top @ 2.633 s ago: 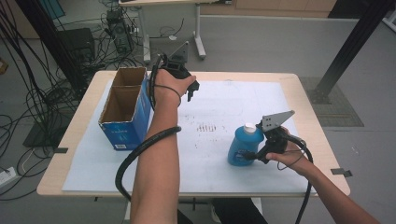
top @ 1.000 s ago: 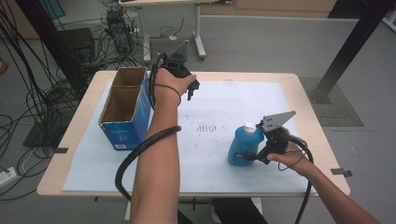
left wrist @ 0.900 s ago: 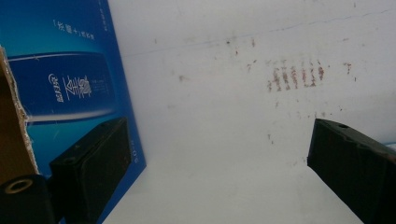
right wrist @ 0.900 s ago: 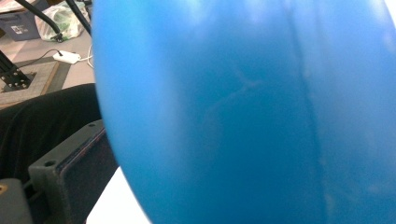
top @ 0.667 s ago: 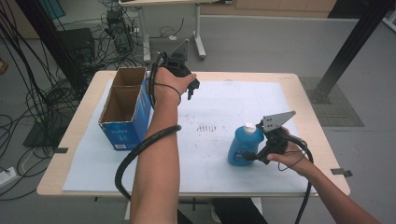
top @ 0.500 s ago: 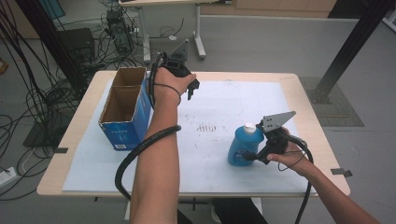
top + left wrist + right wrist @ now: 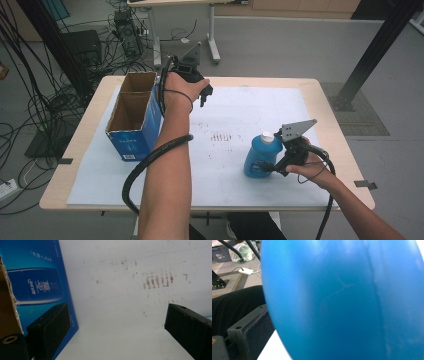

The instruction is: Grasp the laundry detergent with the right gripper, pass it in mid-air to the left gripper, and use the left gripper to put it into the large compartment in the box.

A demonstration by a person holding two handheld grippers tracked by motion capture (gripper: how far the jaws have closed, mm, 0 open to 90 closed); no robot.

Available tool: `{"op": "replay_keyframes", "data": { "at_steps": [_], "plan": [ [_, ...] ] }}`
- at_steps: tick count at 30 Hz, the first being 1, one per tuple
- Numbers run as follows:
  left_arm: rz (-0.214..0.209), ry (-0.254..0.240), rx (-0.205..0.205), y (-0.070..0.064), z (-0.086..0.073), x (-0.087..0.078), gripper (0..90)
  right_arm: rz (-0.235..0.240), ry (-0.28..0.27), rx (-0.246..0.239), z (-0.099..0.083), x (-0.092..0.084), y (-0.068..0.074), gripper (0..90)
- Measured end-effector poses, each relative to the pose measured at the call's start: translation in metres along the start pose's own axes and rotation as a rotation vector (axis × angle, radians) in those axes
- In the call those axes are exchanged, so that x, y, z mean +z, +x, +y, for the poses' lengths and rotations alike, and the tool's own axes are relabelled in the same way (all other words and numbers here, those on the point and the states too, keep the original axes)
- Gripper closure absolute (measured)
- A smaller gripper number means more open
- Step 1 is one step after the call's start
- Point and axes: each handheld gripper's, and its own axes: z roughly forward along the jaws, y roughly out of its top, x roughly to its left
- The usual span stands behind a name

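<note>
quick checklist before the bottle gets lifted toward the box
1. Right claw around the blue bottle: ok, the bottle sits between its jaws; firmness of the grip cannot tell.
2. Bottle upright with white cap on: ok.
3. Cardboard box open on top: ok, two compartments, contents not visible.
4. Left claw free: ok, jaws apart, holding nothing, beside the box.
5. Path across the white sheet between bottle and box: not ok, the left forearm lies across it.
</note>
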Motion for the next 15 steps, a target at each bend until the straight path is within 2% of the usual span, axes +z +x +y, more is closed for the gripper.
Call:
{"op": "replay_keyframes", "data": {
  "at_steps": [15],
  "plan": [
    [0.002, 0.000, 0.002, 0.0003, 0.0000, -0.0009, 6.9, -0.004, -0.002, 0.001, -0.0001, -0.0005, 0.0006, 0.9]
  ]
}}
